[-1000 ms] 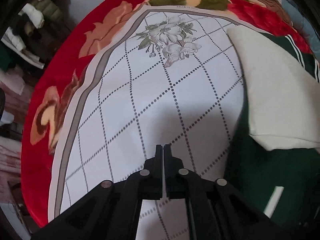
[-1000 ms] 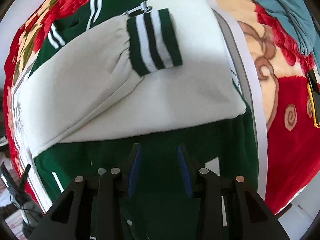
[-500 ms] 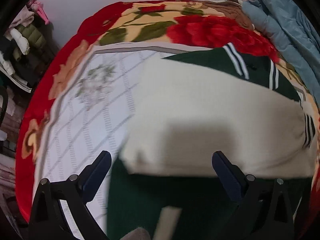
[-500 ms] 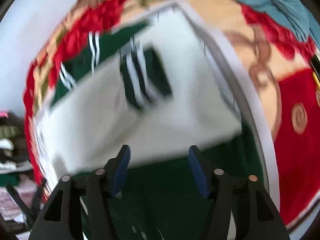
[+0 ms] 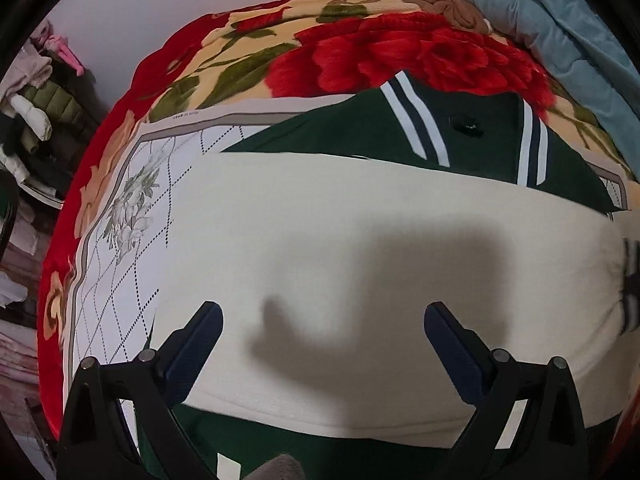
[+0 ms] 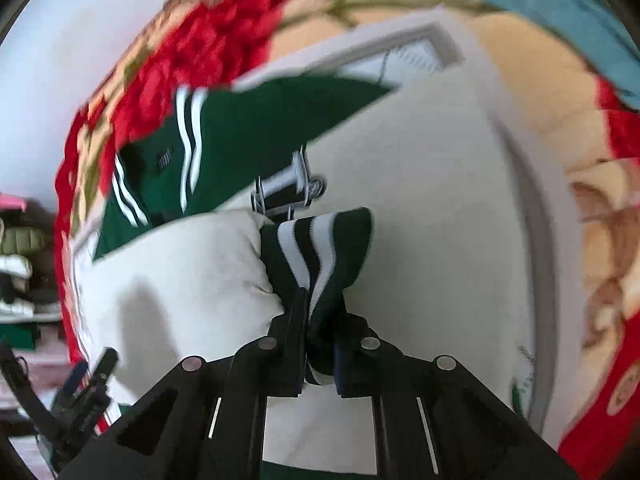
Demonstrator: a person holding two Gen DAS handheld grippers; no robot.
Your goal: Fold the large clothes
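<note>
The green and cream jacket [image 5: 360, 248] lies spread on a white dotted sheet [image 5: 132, 240] that covers a bed with a red flowered blanket [image 5: 400, 60]. No box or basket is in view; the bed alone carries the clothes.

In the left wrist view the left claw [image 5: 322, 344] is spread wide above the cream sleeve [image 5: 320, 220], which crosses the middle of the picture, and nothing is between its fingers [image 5: 192, 344]. The green body of the jacket with its white stripes shows at 12 o'clock from the claw. A blue quilt [image 5: 560, 32] lies at 2 o'clock on the far side of the bed.

In the right wrist view the right claw [image 6: 320, 320] has just been closing and now pinches the striped cuff [image 6: 320, 248] of the sleeve. The cuff stands up from the claw toward 12 o'clock, and the cream sleeve bulges at 10 o'clock from it. This picture is partly blurred.
</note>
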